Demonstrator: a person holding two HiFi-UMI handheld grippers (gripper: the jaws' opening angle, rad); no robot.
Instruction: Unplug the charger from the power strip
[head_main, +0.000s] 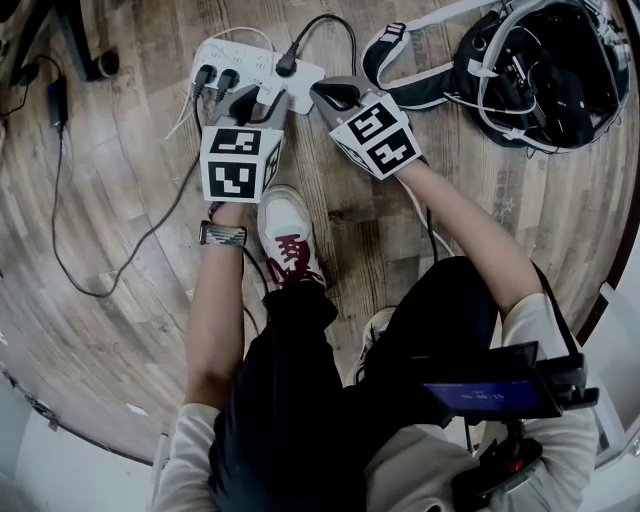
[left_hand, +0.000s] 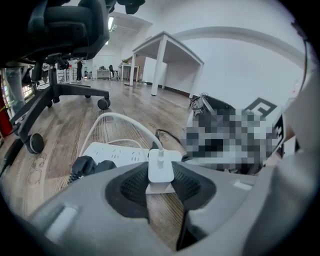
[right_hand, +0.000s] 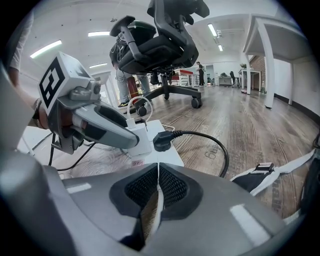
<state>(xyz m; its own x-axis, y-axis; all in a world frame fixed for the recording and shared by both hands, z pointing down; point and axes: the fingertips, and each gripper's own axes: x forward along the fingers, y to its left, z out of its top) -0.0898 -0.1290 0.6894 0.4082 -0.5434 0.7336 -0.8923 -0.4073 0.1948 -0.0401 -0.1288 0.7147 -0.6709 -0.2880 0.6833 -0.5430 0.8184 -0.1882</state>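
Upper centre of the head view, the left gripper (head_main: 255, 103) has its ribbed black fingers (left_hand: 132, 187) clamped on the smooth, boxy white charger (left_hand: 161, 170). The charger stands upright, apparently seated in the glossy white power strip (head_main: 250, 58) on the plank floor (head_main: 120, 200), probably for a straight pull. Just right, the right gripper (head_main: 332, 94) has its fingers together at the strip's end, likely bracing it.

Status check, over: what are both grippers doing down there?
Left gripper shut on charger. Charger not yet out of power strip. Right gripper shut, empty, near strip's end. Black plug close beside.
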